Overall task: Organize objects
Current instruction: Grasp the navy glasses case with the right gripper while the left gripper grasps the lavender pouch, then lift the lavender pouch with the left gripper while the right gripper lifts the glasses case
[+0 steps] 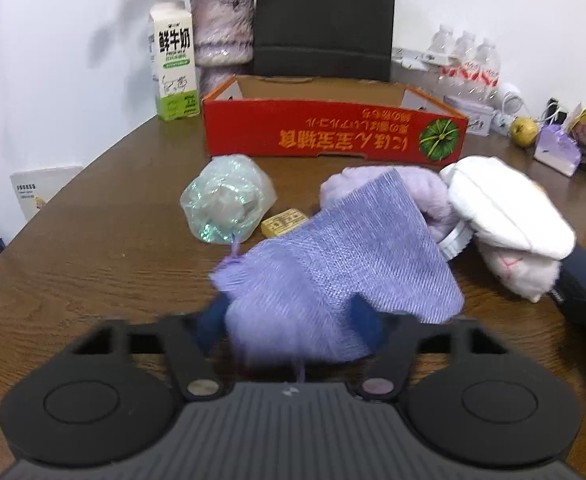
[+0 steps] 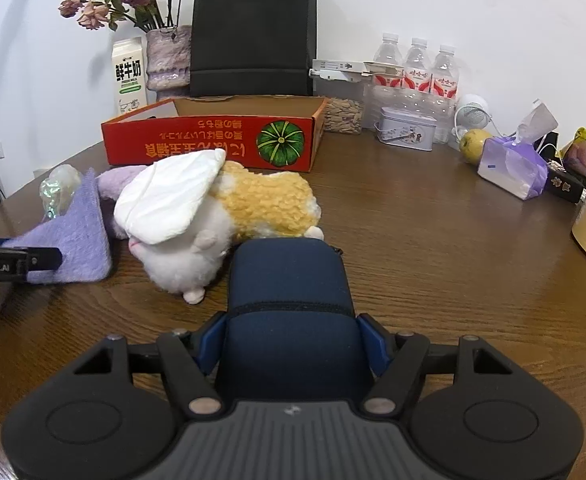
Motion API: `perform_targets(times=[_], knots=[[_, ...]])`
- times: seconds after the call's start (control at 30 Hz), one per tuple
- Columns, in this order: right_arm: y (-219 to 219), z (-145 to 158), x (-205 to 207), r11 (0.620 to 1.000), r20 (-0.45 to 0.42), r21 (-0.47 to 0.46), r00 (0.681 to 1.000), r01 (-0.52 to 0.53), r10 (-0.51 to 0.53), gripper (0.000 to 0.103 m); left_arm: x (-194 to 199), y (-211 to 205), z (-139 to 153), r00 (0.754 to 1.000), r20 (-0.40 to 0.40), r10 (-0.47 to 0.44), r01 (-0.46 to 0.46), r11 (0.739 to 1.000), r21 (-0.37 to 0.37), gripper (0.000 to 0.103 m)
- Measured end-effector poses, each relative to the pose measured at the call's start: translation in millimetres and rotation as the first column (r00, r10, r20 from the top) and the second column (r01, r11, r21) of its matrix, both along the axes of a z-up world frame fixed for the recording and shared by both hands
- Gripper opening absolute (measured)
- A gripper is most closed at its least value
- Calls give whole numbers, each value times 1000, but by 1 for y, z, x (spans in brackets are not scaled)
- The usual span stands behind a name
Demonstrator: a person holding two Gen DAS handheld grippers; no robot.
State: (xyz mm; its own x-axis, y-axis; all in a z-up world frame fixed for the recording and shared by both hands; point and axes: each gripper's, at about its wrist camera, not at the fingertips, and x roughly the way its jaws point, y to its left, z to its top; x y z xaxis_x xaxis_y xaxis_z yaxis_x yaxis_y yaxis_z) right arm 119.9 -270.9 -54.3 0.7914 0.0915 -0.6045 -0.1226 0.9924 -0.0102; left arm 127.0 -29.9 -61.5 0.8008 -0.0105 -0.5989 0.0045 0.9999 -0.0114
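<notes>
Left wrist view: the brown wooden desk [image 1: 93,248] fills the scene, and I go from its largest things down. Against the far edge stands a black paper bag [image 1: 324,20], and in front of it lies an open red cardboard box [image 1: 333,132]. A milk carton [image 1: 173,64] stands left of the box, beside a vase of dried flowers [image 1: 223,28]. Near the middle of the desk lies a plush toy [image 1: 509,224], white and tan, with a lilac plush piece [image 1: 433,188] touching it. My left gripper [image 1: 289,316] pinches a lilac mesh pouch [image 1: 345,252] between its blue pads, one at each side of the fabric. Beyond the pouch sit a crinkled clear plastic bundle [image 1: 227,204] and a small yellow packet [image 1: 284,222].

Right wrist view: my right gripper [image 2: 291,340] is clamped on a dark blue case [image 2: 289,280], its pads pressed to both sides; the case's far end lies just beside the plush toy [image 2: 229,208]. Water bottles [image 2: 417,68], a tin [image 2: 407,130], an apple [image 2: 475,144] and a tissue pack [image 2: 511,168] line the far right edge.
</notes>
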Motion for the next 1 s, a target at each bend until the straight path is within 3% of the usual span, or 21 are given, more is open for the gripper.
perform_targets(times=[0.03,0.07,0.17,0.23,0.4,0.6,1.0], knots=[[1,0,0,1000,0,-1,1000,2,-2,68,-1,1,0,1000,6,-4,4,1000,-13,32],[1,0,-1,1000,0,-1,1000,5,-5,68,-2,4,1,1000,9,-10,11,999,-35,24],[2,1,-2,1000,3,-7,1000,13,-13,67,-3,13,1,1000,12,1,1,995,-95,13],[4,1,-3,1000,9,-12,1000,18,-18,66,-3,17,1,1000,12,9,-7,992,-123,12],[4,3,-10,999,39,-5,999,31,-31,61,-8,16,1,1000,16,12,-11,994,-110,11],[7,10,-29,997,130,-5,988,80,-79,60,-19,17,5,999,34,23,-19,993,-113,11],[15,22,-45,996,201,34,976,80,-86,60,-38,19,39,992,129,-6,20,994,-112,10]])
